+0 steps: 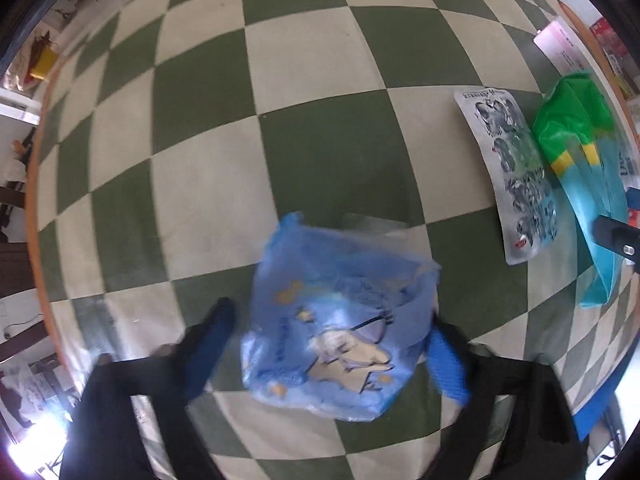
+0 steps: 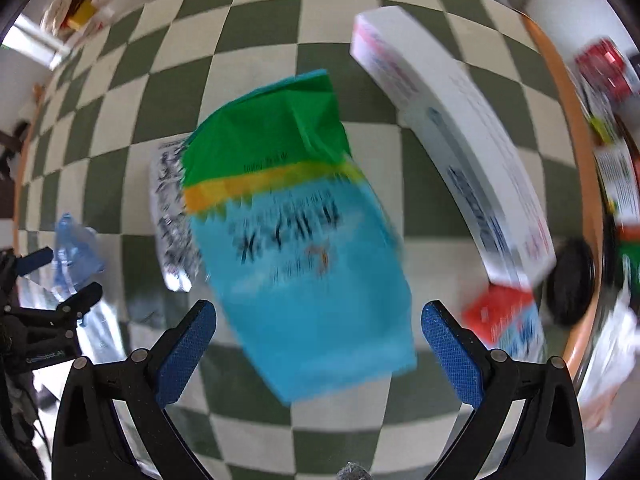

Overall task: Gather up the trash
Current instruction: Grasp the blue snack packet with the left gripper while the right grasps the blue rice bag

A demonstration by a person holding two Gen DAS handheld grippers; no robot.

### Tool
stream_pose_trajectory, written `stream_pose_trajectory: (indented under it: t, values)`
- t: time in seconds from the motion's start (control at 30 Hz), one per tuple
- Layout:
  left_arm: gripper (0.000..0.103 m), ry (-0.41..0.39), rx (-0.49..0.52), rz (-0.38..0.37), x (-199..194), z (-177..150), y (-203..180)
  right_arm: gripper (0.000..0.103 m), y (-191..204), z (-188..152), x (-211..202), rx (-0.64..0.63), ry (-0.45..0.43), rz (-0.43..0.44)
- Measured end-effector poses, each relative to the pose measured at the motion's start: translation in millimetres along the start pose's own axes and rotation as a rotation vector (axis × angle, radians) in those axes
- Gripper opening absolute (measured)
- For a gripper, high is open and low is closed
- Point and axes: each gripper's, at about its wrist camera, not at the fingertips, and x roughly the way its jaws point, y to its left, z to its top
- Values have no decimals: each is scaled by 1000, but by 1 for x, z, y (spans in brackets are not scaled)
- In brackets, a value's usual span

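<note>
Left tongs (image 1: 332,344) straddle the blue wrapper (image 1: 332,320), right tongs (image 2: 318,344) the teal bag (image 2: 308,240), both apart; sink squarely before clamping

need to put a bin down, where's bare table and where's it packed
Bare checkered cloth fills the stretch above and to the left of the blue wrapper in the left wrist view. Crowded to its right: the silver pouch, the green and teal bag partly over it, then the long white box along the table's edge.
</note>
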Motion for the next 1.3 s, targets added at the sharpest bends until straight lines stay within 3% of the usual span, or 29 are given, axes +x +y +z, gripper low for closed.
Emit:
stream_pose_trajectory:
  t: [0.07,0.2,0.3,0.37,0.7,0.9,1.07,1.1,1.13,1.3]
  values:
    - [72,-3,-4,-4,0,-1,0,103,3,13,13,-26,22,-9]
    - [53,-9,-25,-28,-6,-10,4,101,4,25,26,-21,34,-5]
    - [46,-23,-52,-35,-15,-23,7,97,0,26,25,13,15,16]
    - [45,-39,-74,-43,-23,-33,9,90,-6,25,21,40,-2,33]
    - [45,-143,-126,-75,-68,-106,7,88,-27,-26,-20,181,-99,115]
    - [45,-242,-123,-82,-99,-177,13,88,-7,-91,-50,224,-159,135]
    - [45,-293,-112,-105,-113,-232,25,88,29,-175,-69,266,-208,146]
    - [45,-297,-108,-116,-113,-247,25,88,36,-197,-73,277,-218,151]
    - [45,-294,-106,-124,-103,-237,15,88,45,-216,-75,285,-226,155]
    - [45,-240,-117,-198,-89,-298,12,87,71,-315,-84,334,-228,205]
